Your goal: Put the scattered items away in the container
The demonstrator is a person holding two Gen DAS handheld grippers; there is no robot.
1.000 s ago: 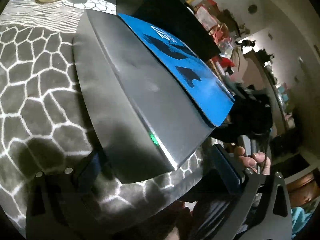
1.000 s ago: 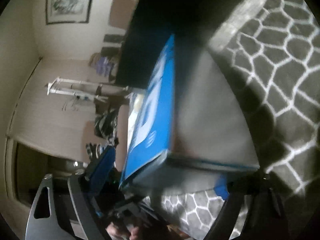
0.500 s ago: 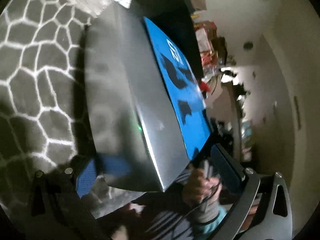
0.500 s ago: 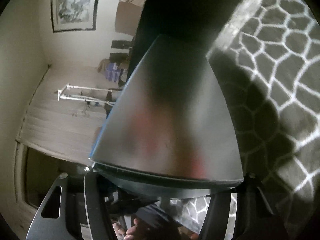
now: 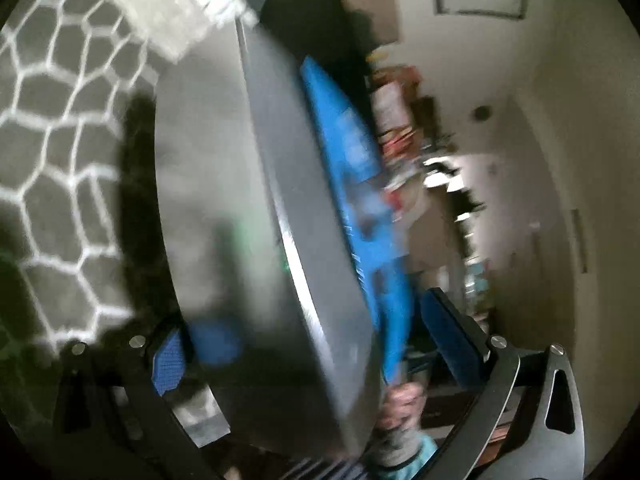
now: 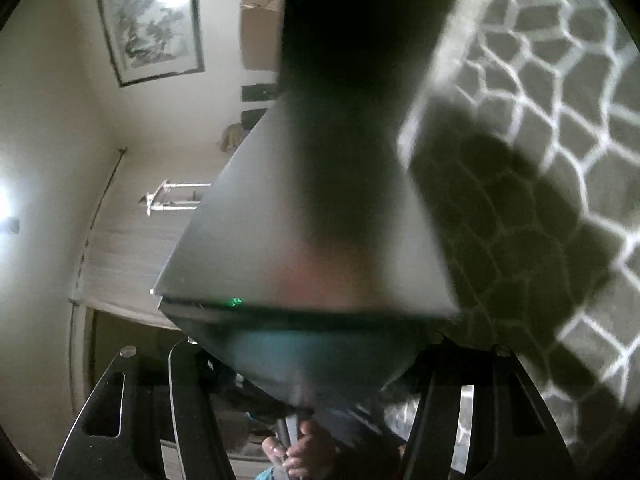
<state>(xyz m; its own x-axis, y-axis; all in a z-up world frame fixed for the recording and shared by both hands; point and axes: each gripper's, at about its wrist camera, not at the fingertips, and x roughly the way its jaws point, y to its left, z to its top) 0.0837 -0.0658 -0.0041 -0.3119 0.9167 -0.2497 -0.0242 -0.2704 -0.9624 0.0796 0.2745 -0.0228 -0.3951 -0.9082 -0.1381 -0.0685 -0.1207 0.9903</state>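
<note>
Flat grey rigid box w/ blue top sheet [image 5: 256, 216]: stiff, smooth, likely slippery. Both jaws straddle near edges; clamp unclear. Grip edges.

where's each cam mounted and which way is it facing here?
Left wrist: sits on the left tongs, looking along them at the grey box with a blue pad on its far face, patterned rug left, room right; a hand shows below.
Right wrist: sits on the right tongs, looking along the same grey box, rug right, wall picture left; a hand shows below.
Shared: grey box, rug.
</note>
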